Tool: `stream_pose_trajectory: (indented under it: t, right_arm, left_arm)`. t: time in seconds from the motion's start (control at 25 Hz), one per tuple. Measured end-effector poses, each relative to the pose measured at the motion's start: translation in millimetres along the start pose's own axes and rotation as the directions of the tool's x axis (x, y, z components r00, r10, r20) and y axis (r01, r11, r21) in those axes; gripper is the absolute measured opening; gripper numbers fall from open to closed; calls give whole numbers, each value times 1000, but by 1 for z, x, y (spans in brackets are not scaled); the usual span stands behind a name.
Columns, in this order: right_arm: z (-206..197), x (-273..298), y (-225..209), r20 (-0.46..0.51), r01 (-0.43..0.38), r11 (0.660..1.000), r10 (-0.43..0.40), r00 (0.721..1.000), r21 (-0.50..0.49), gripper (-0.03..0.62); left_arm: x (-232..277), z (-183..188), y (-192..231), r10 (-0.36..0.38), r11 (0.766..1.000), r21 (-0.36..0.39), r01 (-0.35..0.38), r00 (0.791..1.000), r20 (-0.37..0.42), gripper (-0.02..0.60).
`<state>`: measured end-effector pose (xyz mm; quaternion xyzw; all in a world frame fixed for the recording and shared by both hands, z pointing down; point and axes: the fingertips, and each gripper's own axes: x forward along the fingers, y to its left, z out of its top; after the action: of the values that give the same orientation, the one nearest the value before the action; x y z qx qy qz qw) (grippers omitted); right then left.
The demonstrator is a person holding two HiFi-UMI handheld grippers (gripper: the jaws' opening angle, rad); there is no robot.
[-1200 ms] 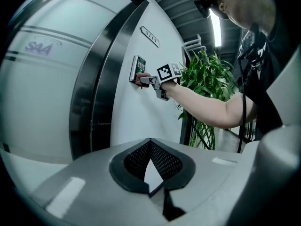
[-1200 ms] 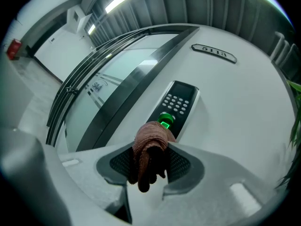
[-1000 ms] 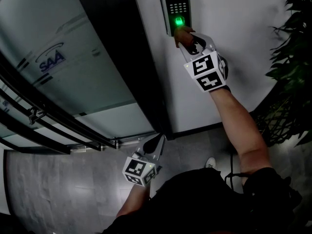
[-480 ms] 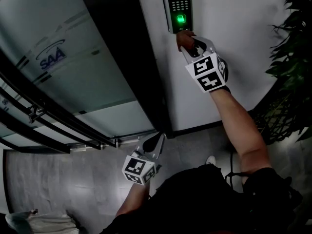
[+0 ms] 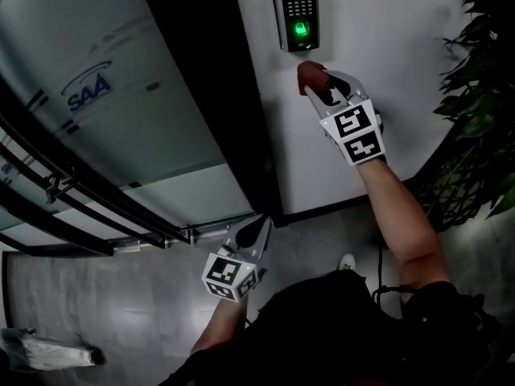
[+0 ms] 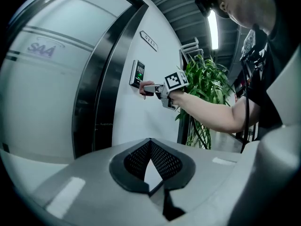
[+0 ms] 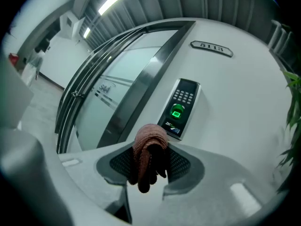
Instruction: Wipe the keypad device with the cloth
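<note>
Pinching a bunched reddish-brown cloth (image 7: 148, 149) between its jaws, the right hand-held gripper (image 5: 316, 85) is raised toward the white wall (image 5: 386, 22). The cloth sits just below the keypad device (image 5: 294, 12) with a strip of bare wall between them, so it is not on the device. Whether it touches the wall I cannot tell. The device is mounted upright beside the dark door frame (image 5: 217, 95), its number keys above a sensor that glows green (the glow shows in both the head view and the right gripper view). The left hand-held gripper (image 5: 257, 233) hangs low at the person's side over the grey floor (image 5: 105, 312), well apart from the device. Its jaws are pressed together at the tips with nothing between them. A leafy plant (image 5: 483, 87) stands to the right of the wall.
</note>
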<state>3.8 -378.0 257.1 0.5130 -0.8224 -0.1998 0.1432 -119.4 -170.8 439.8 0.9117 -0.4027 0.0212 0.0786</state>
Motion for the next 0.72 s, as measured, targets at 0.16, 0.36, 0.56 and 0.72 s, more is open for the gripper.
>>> stream_pose_trajectory:
  t: [0.16,0.36,0.56,0.72]
  right_arm:
    - [-28,-54,37,20,-70,993,69,997,92,146]
    - [-84,-121,101,-2,-189,951,196,981,245,146]
    - [-121,-174,127,-24,-218,890,248,968,400,146]
    - [-136,-211,131,-17,-243,859,281,960,450,146]
  left_arm:
    - [-1,-5,0,-31,1000,1,31,999,-6,15]
    - [5,-10,-13,-79,997,2,79,997,-17,15]
    - [7,-8,-34,-85,996,5,85,996,0,15]
    - [11,-11,-59,-61,998,-11,61,998,3,15]
